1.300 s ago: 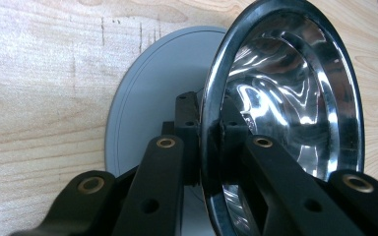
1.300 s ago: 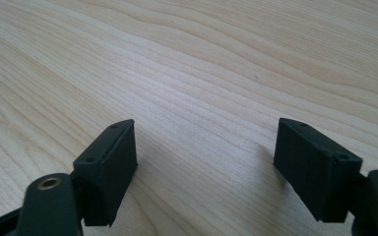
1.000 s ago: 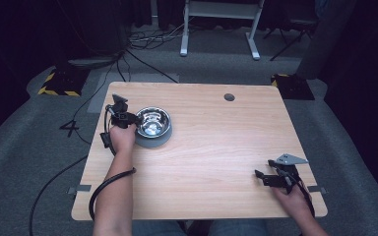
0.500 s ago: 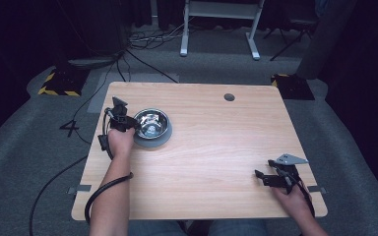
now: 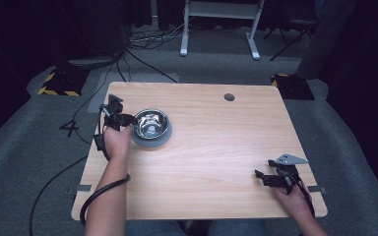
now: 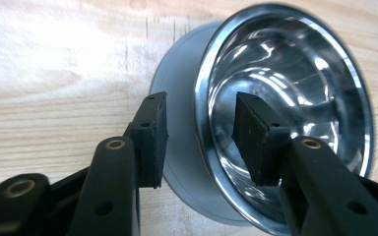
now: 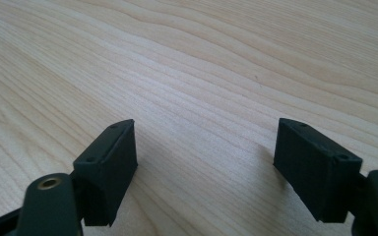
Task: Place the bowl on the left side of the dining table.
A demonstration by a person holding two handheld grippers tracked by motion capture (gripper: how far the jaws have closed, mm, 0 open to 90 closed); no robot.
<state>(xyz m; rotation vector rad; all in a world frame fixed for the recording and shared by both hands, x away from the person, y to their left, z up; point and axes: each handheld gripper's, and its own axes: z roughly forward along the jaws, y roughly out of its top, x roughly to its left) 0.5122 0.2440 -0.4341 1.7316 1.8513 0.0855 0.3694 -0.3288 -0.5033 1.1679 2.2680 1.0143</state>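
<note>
A shiny steel bowl (image 5: pixel 151 123) on a grey base ring (image 5: pixel 150 143) stands on the left part of the wooden table (image 5: pixel 211 142). My left gripper (image 5: pixel 123 118) is at the bowl's left rim. In the left gripper view its jaws straddle the bowl's rim (image 6: pixel 203 123), one outside over the grey base ring (image 6: pixel 177 147) and one inside the bowl (image 6: pixel 285 93). Small gaps show on both sides, so my left gripper (image 6: pixel 199 105) is open. My right gripper (image 5: pixel 263 178) rests near the table's front right corner, open (image 7: pixel 204 128) over bare wood.
A round cable hole (image 5: pixel 229 97) lies near the table's far edge. A black cable (image 5: pixel 96 196) loops off the front left of the table. White stand legs (image 5: pixel 216 29) and floor cables (image 5: pixel 147 42) lie beyond the table.
The left hand has shifted only slightly at the bowl's left rim. The bowl and the right gripper have stayed in place.
</note>
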